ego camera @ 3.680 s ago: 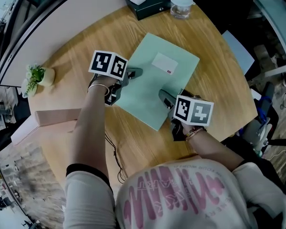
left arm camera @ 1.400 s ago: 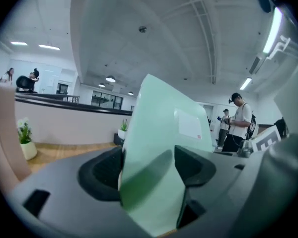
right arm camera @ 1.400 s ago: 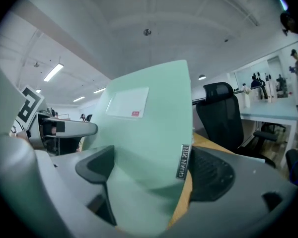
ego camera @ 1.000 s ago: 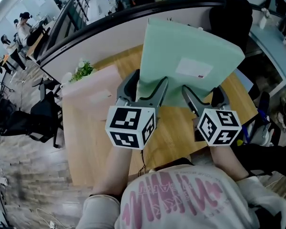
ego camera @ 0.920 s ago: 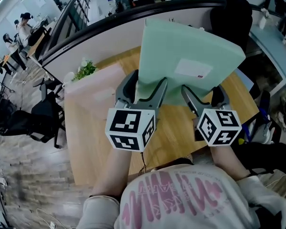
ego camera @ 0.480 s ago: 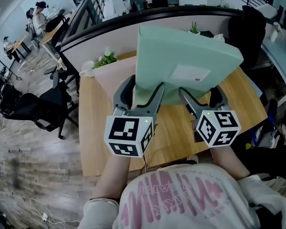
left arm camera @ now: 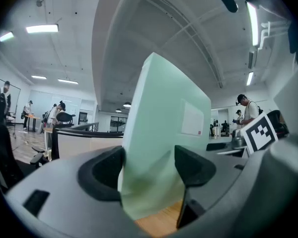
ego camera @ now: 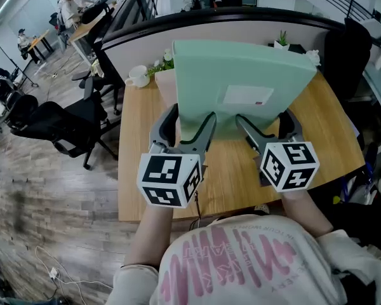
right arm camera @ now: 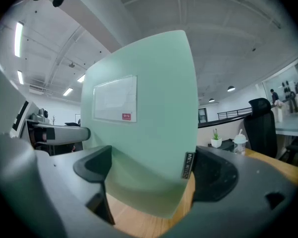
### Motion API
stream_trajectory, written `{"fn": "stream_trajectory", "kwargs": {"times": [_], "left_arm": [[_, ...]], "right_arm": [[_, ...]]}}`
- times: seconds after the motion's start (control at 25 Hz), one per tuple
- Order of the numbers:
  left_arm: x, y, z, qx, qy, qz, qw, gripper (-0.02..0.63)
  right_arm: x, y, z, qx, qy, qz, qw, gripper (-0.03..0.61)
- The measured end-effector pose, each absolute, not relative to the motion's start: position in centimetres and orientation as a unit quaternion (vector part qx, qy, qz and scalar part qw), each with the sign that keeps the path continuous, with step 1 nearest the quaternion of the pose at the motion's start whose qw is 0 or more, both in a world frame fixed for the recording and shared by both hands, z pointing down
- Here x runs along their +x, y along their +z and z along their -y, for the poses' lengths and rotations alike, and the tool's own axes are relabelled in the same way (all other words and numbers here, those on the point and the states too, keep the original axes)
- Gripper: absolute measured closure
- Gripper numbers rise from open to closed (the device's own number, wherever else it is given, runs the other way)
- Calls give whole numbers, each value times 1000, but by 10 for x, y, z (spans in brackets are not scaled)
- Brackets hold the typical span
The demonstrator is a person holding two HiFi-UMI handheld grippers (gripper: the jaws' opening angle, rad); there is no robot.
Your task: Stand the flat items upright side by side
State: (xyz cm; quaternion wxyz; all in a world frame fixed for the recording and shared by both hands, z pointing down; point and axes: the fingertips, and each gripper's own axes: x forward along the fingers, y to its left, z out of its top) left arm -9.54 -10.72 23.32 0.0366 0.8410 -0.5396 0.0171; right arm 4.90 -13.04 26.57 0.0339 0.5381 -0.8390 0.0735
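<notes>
A flat pale-green item (ego camera: 241, 84) with a white label stands upright, raised above the wooden table (ego camera: 238, 176). My left gripper (ego camera: 185, 127) is shut on its lower left edge and my right gripper (ego camera: 270, 127) is shut on its lower right edge. In the left gripper view the green item (left arm camera: 159, 148) fills the gap between the jaws of the left gripper (left arm camera: 149, 172). The right gripper view shows the green item (right arm camera: 144, 128) clamped in the right gripper (right arm camera: 149, 175). A pink flat item (ego camera: 166, 89) peeks out behind the green one's left side, mostly hidden.
A white cup (ego camera: 138, 76) and a small plant (ego camera: 162, 62) sit at the table's far left corner. Another potted plant (ego camera: 281, 40) stands at the back by the partition. A black office chair (ego camera: 66, 122) is on the floor to the left of the table.
The green item lay flat on the table earlier and is now held upright by both grippers. Over the last second it has turned slightly more square-on; both grips are unchanged.
</notes>
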Motion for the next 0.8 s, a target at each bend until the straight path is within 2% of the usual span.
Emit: {"fn": "stream_trajectory", "kwargs": {"times": [0.8], "left_arm": [[-132, 325, 126, 828, 50, 546, 114, 290]], "right_arm": [[12, 344, 148, 519, 110, 839, 117, 89]]}}
